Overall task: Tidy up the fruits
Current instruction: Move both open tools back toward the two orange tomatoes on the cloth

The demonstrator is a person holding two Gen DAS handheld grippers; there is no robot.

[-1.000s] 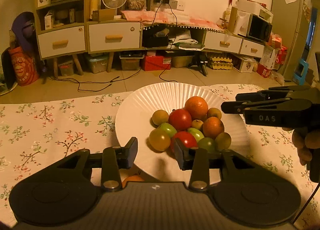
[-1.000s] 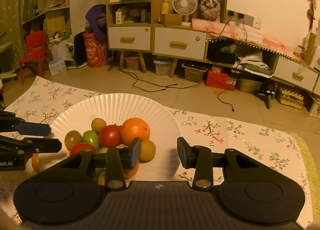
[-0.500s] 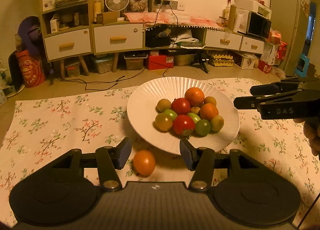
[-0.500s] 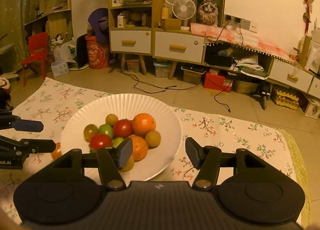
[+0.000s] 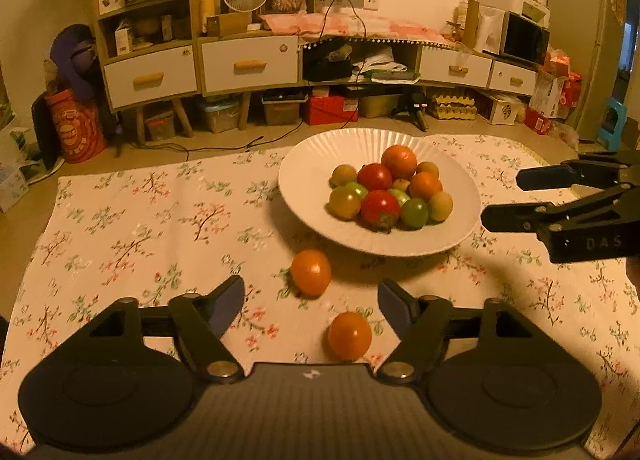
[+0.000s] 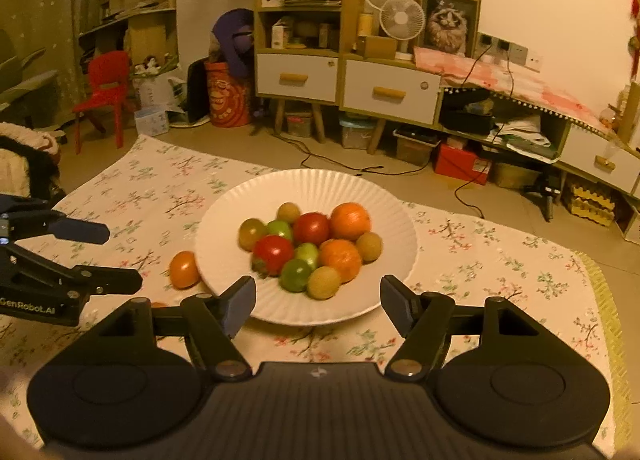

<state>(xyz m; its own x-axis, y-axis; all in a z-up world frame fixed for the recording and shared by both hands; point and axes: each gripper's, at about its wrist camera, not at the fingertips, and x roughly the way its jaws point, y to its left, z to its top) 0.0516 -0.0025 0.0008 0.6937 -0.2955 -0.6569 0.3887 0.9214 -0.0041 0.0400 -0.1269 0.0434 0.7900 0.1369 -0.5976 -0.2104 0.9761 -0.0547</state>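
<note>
Tablecloth (image 5: 120, 228) shows more now; both grippers, left (image 5: 310, 300) and right (image 6: 318, 298), seemingly retreated, jaws apart.

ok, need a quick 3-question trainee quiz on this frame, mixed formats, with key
1. True or false: every fruit already sits in the white plate.
2. Multiple choice: the left gripper is
A. shut on an orange fruit
B. open, holding nothing
C. out of view
3. Fill in: in the left wrist view, the nearer orange fruit lies on the floral ____, between that gripper's fingers.

Key:
1. False. Two orange fruits lie off the plate, the farther one just in front of its rim.
2. B. The right gripper is open and empty too.
3. tablecloth
</note>
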